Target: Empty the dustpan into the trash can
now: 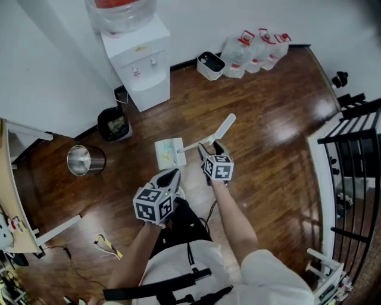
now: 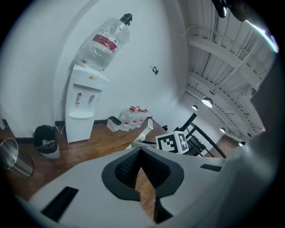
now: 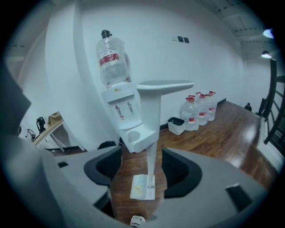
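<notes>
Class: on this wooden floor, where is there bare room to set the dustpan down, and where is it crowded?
Bare: the wide floor between the dustpan and the black railing, below the water jugs. Crowded: along the left wall, where the black bin, steel can and desk stand close.

- One dustpan (image 1: 171, 152), on the floor at twelve o'clock from the person.
- Two grippers: the left hand-held gripper (image 1: 169, 177) and the right hand-held gripper (image 1: 210, 149).
- Three bins: a black trash can (image 1: 113, 124) at ten o'clock, a steel bin (image 1: 83, 159) at nine, a white bin (image 1: 210, 64) at twelve.
- One water dispenser (image 1: 143, 71) at eleven o'clock, carrying one bottle (image 1: 122, 15).
- At least three water jugs (image 1: 238, 53) at one o'clock; the exact count is unclear.
</notes>
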The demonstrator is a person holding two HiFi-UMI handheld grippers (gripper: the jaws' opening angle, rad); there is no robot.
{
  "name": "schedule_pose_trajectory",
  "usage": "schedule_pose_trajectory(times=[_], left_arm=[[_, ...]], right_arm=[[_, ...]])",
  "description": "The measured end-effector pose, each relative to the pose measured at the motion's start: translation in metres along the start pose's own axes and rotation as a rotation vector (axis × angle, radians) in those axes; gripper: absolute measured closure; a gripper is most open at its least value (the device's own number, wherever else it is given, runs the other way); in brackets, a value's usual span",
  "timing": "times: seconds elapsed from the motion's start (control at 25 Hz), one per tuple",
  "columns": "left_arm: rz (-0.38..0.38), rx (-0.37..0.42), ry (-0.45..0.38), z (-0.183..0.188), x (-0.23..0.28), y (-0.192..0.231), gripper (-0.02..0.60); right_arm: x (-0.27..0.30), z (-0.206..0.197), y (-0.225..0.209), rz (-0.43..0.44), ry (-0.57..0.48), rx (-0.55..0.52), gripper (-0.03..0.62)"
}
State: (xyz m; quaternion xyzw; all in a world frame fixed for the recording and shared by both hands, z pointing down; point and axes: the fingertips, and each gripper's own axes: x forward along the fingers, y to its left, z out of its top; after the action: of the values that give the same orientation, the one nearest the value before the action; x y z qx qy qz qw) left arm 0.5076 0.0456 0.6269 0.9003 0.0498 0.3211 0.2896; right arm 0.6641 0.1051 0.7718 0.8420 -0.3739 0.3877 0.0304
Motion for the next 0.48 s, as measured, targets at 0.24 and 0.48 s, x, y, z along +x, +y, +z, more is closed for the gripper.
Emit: schedule_pose_trajectory(times=[0.24,0.48], left_arm=[[0.017,-0.049,0.021,-0.008,0.009,0.018,0.586],[0.022,-0.057,0.020,-0.005,0.012,0.020,0.586]], right_arm=[[-0.016,0.039,0.003,0.092,-0.149,0.047,0.249],[-0.001,0.071,-0.009,0.169,-0.249,0.084,0.248]])
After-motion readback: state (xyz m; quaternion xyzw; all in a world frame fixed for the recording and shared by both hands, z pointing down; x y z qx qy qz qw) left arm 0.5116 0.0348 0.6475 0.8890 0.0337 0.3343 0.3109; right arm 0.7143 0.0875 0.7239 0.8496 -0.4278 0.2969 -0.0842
